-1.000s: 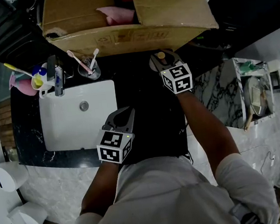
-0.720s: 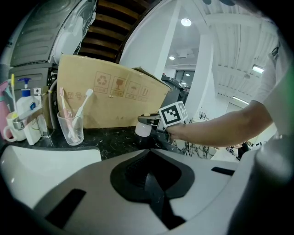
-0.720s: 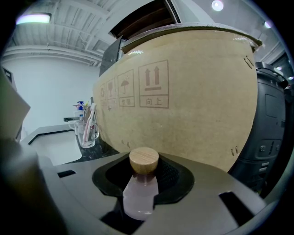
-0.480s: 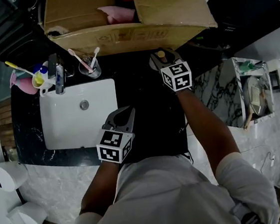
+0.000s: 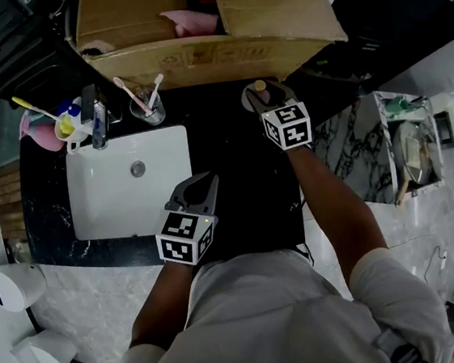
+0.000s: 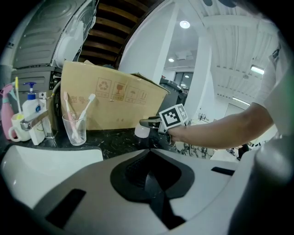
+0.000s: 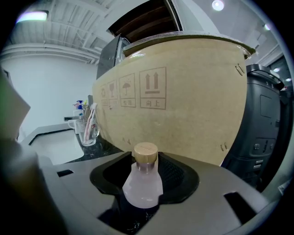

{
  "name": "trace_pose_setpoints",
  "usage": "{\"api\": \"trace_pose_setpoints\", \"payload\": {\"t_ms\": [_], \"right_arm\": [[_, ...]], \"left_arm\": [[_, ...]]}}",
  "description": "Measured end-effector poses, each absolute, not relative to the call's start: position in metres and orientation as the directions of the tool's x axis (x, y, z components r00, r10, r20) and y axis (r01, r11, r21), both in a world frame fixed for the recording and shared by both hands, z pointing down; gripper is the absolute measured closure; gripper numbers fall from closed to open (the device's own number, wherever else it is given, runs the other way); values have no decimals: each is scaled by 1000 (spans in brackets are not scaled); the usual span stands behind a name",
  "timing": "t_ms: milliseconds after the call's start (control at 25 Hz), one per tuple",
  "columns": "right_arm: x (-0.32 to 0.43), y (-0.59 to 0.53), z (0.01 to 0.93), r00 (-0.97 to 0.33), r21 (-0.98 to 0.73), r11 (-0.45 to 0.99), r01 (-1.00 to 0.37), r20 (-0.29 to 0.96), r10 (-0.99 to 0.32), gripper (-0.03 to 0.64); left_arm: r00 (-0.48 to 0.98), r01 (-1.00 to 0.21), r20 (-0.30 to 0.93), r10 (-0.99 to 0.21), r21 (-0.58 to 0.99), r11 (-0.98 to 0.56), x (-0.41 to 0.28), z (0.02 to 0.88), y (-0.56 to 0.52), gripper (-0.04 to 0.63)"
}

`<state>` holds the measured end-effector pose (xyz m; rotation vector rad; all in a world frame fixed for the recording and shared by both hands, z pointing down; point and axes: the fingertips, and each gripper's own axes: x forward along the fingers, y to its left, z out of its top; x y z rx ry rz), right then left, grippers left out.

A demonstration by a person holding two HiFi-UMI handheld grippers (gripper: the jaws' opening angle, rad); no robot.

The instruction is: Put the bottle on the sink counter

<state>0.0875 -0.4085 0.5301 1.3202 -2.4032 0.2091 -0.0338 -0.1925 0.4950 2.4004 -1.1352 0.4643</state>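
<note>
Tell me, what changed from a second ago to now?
The right gripper is opening its jaws, letting go of the small frosted white bottle with a wooden cap, which stands between them on the black stone sink counter. The left gripper stayed shut above the counter; the brown cardboard box and white sink did not move.

Bottle [image 7: 143, 181]: frosted, translucent, smooth; cap [image 7: 145, 151] looks wooden, matt;
Counter [image 5: 230, 139]: black stone, glossy, white-veined;
Box [image 5: 272, 9], twelve o'clock: brown cardboard, matt;
Sink [image 5: 116, 205], nine o'clock: white, glossy;
Tumbler [image 6: 74, 128]: clear, shiny
</note>
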Motion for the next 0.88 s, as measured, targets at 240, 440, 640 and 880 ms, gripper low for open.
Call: {"api": "trace_pose_setpoints", "payload": {"t_ms": [240,440,640,880], "right_arm": [[95,-393,522,-471,57,532,-845,395,-789,425],[97,-377,516,-457,65,521,-851,395,-796,425],[97,-354,515,-468,41,528,-848,407,-784,426],[93,-322,501,-487,5,532,-847,398,-778,476]], "left_arm": [[615,-783,458,-642,255,-568,-31,489,-183,584],[616,-783,444,-651,251,-570,-32,483,-174,584],[614,-783,431,-661,227,-579,-31,476,-166,584],[627,-776,410,-662,250,-579,-28,469,-156,584]]}}
